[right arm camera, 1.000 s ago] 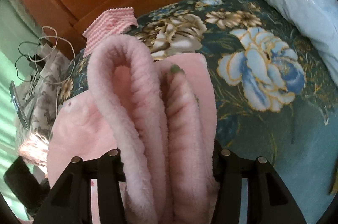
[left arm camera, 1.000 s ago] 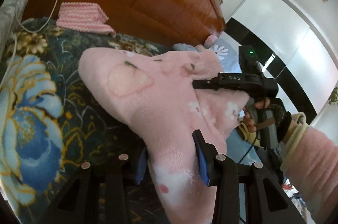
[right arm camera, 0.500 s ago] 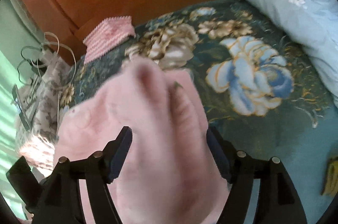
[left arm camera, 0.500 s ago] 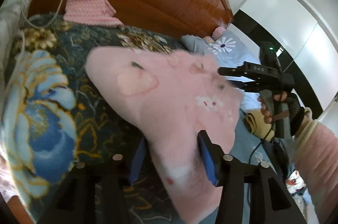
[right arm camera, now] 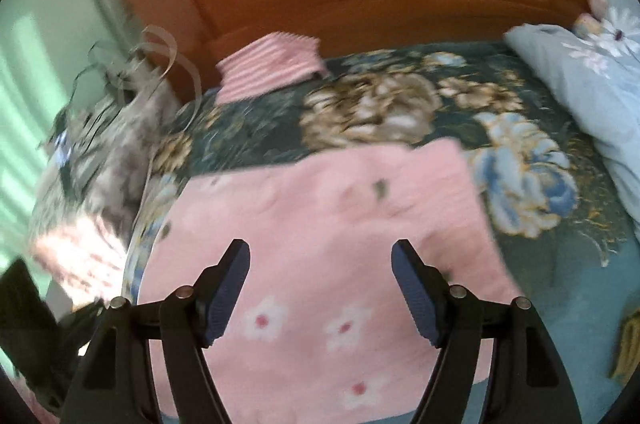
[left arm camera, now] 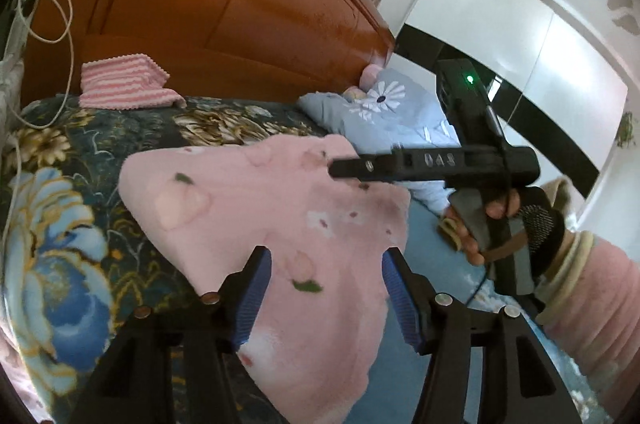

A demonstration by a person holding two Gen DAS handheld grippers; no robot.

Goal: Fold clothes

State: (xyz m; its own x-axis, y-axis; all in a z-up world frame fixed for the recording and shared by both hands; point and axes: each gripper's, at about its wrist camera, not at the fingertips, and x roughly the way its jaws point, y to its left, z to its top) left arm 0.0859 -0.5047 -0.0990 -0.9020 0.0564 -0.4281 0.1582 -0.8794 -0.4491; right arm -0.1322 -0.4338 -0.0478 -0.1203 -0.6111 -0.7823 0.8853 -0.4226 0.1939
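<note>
Pink fleece garment [left arm camera: 280, 224] lies folded on the flowered bed [left arm camera: 60, 264] | left gripper [left arm camera: 326, 288] opening, fingers clear of the cloth; right gripper [right arm camera: 320, 288] spread wide, empty | risk – a finger snagging the fleece could undo the fold | room – wooden headboard [left arm camera: 240, 4], striped towel [left arm camera: 120, 86], blue pillow [right arm camera: 580, 72]

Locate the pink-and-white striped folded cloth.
The pink-and-white striped folded cloth lies at the bed's far left in both views, against the brown wooden headboard, beyond the pink fleece garment.
</note>
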